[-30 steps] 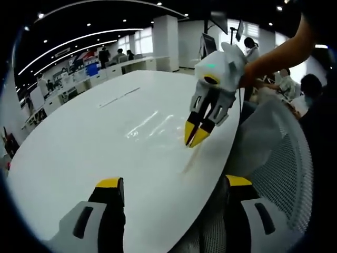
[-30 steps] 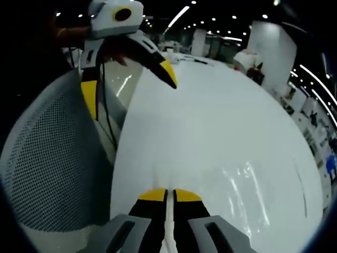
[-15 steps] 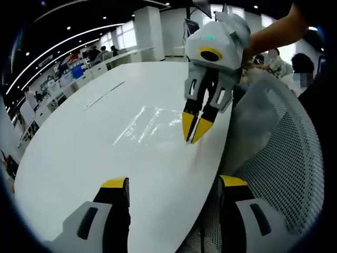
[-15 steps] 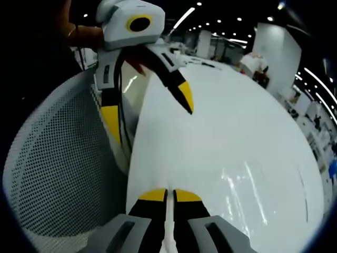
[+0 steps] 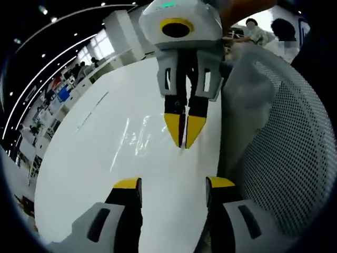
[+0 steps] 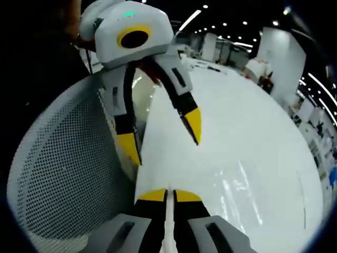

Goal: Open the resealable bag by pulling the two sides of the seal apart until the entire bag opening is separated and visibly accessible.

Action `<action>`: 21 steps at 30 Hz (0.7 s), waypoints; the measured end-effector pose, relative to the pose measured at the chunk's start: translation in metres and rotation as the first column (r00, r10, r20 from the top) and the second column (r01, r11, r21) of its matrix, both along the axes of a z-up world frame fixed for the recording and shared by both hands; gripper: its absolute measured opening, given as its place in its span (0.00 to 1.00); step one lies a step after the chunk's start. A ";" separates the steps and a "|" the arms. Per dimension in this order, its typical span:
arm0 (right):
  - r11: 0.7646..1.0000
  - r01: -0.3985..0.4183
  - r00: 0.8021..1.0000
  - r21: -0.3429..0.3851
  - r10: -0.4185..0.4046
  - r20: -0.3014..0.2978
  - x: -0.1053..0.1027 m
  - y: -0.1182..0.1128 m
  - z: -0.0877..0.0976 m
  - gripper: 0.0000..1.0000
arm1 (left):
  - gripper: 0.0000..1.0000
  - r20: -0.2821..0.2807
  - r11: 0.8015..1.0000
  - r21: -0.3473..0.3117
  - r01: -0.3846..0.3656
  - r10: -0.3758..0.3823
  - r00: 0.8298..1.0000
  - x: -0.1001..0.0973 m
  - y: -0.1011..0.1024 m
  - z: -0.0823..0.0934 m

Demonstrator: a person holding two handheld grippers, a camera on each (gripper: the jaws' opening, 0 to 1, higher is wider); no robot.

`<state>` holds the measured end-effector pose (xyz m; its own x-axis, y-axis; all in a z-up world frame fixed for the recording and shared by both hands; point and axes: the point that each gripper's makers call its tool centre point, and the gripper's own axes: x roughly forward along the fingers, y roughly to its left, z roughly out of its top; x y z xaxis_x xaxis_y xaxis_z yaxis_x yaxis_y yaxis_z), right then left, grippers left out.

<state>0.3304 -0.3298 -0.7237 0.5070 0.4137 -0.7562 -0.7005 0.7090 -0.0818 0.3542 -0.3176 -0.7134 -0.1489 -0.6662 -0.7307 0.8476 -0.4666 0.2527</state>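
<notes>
Right claw [image 5: 182, 138] is seen with its yellow tips pressed almost together on a thin white strip, judged to be the bag's near edge at the desk rim; in the right gripper view the same strip runs up between those closed tips [image 6: 168, 196]. Left claw [image 6: 164, 136] is held wide apart and empty, one tip over the desk [image 6: 253, 121], the other over a mesh chair [image 6: 58, 179] beside it.

Bag [image 5: 138, 138] lies flat on the desk, just beyond the right claw. It is clear film, told mainly by its glare streaks and faint creases; its outline and seal cannot be made out exactly.

Such film is judged light, limp and slippery. Hold is best taken on the stiffer seal lips, one side per claw, close to the strip.
</notes>
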 end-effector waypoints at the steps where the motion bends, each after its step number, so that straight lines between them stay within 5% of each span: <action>1: 1.000 -0.002 1.000 0.000 0.002 0.000 0.000 0.001 0.000 0.00 | 0.41 0.002 1.000 -0.001 0.003 -0.003 1.000 -0.001 0.000 0.000; 13: 1.000 -0.020 1.000 0.008 0.020 0.002 0.000 0.009 0.001 0.00 | 0.34 0.034 0.997 -0.006 0.078 -0.078 0.996 -0.014 -0.011 0.000; 21: 0.998 -0.051 0.999 -0.022 0.051 -0.001 -0.003 0.013 0.001 0.00 | 0.17 0.032 0.995 0.002 0.096 -0.096 0.995 -0.017 -0.013 -0.003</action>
